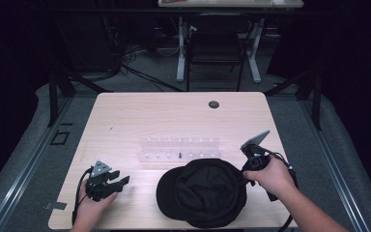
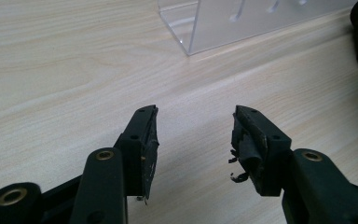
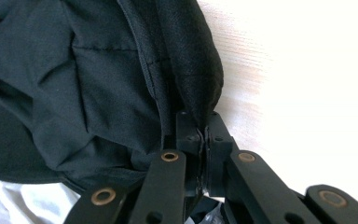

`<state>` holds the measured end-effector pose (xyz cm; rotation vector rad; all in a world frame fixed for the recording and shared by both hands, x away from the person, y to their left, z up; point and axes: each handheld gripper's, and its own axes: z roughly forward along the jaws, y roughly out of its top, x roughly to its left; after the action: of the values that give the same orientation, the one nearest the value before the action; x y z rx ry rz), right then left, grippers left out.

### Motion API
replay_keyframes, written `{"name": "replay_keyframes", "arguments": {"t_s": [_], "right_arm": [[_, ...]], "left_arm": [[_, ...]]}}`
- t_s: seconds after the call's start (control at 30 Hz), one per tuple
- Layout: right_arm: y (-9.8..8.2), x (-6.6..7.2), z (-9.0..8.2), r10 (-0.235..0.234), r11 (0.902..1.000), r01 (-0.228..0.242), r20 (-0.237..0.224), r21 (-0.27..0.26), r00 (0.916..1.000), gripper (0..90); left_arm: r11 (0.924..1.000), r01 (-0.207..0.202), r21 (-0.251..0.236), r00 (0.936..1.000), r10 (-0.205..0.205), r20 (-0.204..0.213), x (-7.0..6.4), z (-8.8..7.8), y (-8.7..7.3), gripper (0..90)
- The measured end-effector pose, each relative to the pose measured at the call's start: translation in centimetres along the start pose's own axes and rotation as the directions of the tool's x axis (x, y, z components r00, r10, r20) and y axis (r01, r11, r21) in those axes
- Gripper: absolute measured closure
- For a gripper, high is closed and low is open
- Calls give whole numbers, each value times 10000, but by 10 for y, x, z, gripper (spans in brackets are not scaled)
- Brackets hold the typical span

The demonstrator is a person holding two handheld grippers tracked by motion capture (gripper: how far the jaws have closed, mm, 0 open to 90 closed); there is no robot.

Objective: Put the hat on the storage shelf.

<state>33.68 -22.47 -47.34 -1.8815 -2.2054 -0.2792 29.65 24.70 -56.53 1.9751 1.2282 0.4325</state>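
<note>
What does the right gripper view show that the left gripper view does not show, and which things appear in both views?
Right gripper view alone: the right gripper, its jaws shut on a fold at the edge of the black cap, with the cap's seams seen close up.

Left gripper view alone: the left gripper, jaws open with nothing between them, and a corner of the clear plastic rack beyond it.

Both: the pale wooden table. A dark shape at the left gripper view's right edge may be the cap, but that is uncertain.

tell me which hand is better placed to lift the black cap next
Right: its tongs are already pinched shut on the black cap edge. The left tongs sit open on the table, apart from it.
</note>
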Motion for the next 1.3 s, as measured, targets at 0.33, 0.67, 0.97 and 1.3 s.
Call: {"name": "replay_keyframes", "arguments": {"t_s": [0.33,0.67,0.97,1.3], "right_arm": [[-1,12,-26,-74,9999,75,35,-126,10000,875],[-2,26,-57,-102,9997,101,-35,-228,9999,874],[-4,33,-83,167,9985,-200,-639,-516,9978,875],[-7,34,-103,284,9975,-446,-2695,-541,9626,877]], "left_arm": [[10000,83,-50,9999,-83,90,-1,0,0,505],[10000,49,59,9999,-49,98,-1,-2,0,505],[10000,-9,31,9999,9,109,-1,-1,0,505],[10000,27,26,9999,-27,104,-1,-1,0,505]]}}
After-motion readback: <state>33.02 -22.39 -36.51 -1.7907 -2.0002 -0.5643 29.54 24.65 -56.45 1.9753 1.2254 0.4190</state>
